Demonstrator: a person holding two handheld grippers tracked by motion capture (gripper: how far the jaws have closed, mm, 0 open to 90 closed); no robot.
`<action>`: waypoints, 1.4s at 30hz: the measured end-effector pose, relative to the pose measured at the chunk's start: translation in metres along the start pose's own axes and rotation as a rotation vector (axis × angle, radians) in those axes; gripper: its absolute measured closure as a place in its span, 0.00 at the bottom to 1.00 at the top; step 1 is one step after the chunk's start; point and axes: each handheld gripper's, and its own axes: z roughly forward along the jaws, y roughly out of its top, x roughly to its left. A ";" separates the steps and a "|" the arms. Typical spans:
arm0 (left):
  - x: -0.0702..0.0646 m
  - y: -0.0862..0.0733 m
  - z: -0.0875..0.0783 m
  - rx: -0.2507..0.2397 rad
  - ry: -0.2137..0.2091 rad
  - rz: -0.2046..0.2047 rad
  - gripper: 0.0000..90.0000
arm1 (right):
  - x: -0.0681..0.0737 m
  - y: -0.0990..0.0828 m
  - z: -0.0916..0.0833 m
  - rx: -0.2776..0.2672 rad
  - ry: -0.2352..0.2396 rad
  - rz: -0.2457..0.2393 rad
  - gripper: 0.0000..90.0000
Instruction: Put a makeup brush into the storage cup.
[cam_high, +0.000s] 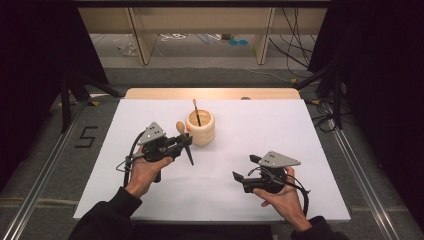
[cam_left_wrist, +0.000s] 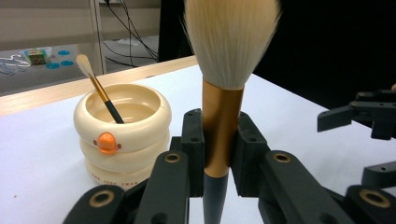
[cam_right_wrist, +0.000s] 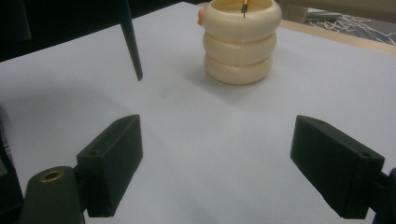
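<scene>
A cream ribbed holder (cam_high: 200, 131) with an orange beak stands at the middle back of the white table (cam_high: 300, 130), a thin brush (cam_high: 196, 111) leaning inside it. My left gripper (cam_high: 186, 143) is just left of the holder, shut on the gold ferrule of a large makeup brush (cam_left_wrist: 224, 116). The bristles point up and the dark handle (cam_high: 189, 155) hangs down above the table. In the left gripper view the holder (cam_left_wrist: 123, 140) is close on the left. My right gripper (cam_high: 245, 167) is at the front right, open with nothing between its jaws (cam_right_wrist: 217, 158), and faces the holder (cam_right_wrist: 240, 46).
A wooden strip (cam_high: 210, 93) borders the table's far edge. Beyond it are table legs, cables and small items on the floor (cam_high: 235, 42). Black stand legs (cam_high: 70, 95) flank both sides, and metal rails (cam_high: 360, 175) run along the table.
</scene>
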 end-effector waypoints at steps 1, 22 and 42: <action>0.000 0.000 0.000 0.000 0.000 0.000 0.86 | 0.000 -0.001 -0.001 0.004 -0.004 -0.001 0.19; 0.012 0.018 -0.001 -0.007 0.024 0.007 0.86 | 0.000 -0.007 -0.011 0.003 -0.011 0.010 0.19; 0.028 0.060 0.008 -0.008 0.068 -0.002 0.86 | -0.001 -0.010 -0.014 0.007 -0.011 0.018 0.19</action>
